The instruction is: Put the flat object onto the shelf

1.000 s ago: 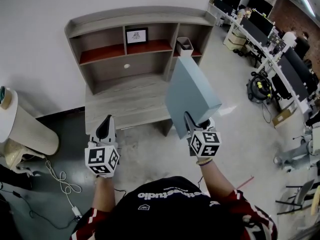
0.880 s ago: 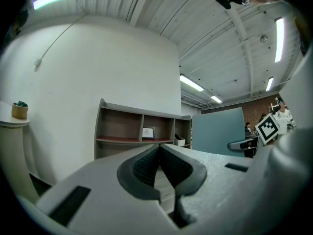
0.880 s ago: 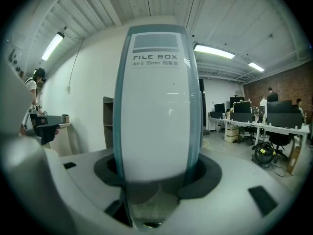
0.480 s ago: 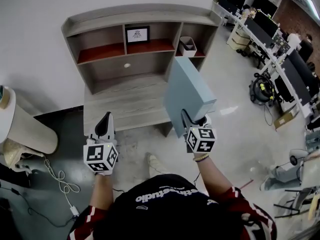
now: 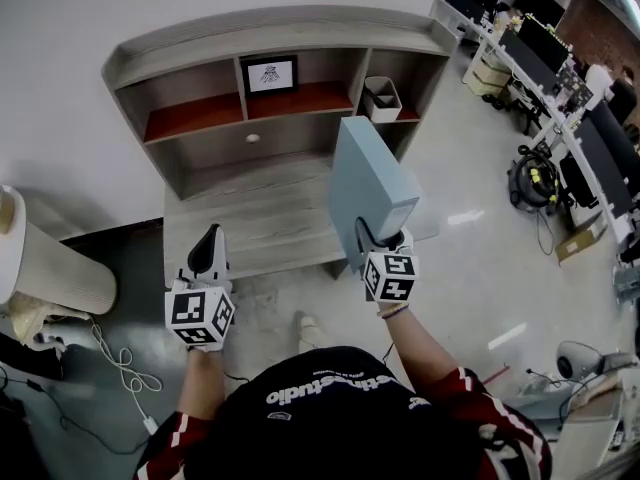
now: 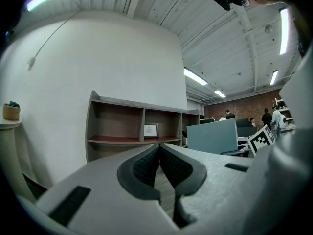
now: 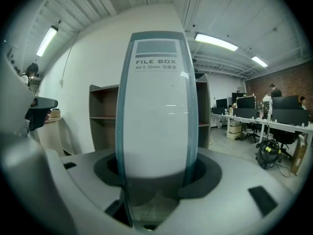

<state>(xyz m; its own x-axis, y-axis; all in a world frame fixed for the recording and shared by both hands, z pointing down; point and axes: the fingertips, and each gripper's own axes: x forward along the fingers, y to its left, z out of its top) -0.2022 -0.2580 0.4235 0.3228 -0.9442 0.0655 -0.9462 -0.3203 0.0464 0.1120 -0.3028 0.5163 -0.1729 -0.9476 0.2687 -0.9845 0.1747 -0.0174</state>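
**Pale blue flat file box [image 5: 368,183] pinched in the right gripper [image 5: 381,245]**

It stands upright, bottom edge squeezed between the jaws, out in front of the grey wooden shelf unit [image 5: 270,30]. Left gripper [image 5: 209,255] has its jaws closed together, empty.

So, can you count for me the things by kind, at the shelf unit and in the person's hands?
Hand-held grippers: 2, the left hand-held gripper and the right hand-held gripper
File box: 1
Shelf unit: 1
Picture frame: 1
Small bin: 1
Total: 6
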